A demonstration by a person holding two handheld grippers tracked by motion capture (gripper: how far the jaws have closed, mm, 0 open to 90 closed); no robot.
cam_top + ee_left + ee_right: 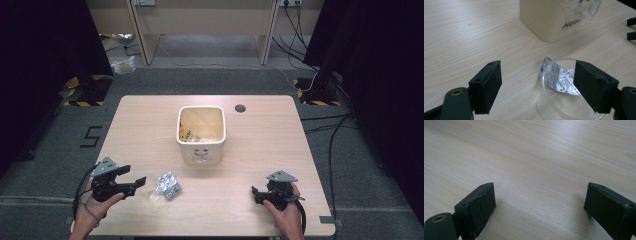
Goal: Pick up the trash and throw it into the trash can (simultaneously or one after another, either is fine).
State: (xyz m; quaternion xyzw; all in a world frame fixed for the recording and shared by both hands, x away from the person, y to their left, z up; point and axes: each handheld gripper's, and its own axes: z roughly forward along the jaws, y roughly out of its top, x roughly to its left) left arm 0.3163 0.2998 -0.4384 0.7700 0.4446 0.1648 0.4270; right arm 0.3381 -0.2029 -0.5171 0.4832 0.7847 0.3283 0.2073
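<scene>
Now the left claw (536, 87) stands released around a clear plastic cup (564, 100) lying on the table (280, 150) beside a crumpled foil wrapper (169, 185), probably lining up a pickup for the cream bin (201, 131); right claw (539, 207) waits released, nothing between its jaws

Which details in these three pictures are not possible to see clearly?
- Bin contents, high view: too small; its wall hides the bottom.
- Print on the bin, left gripper view: only "Hello" reads; a clear plastic bag covers the rest.
- Clear cup, left gripper view: cut off by the bottom edge; whether the left gripper touches it is unclear.
- Foil blister pack, high view: its print is too small.
</scene>
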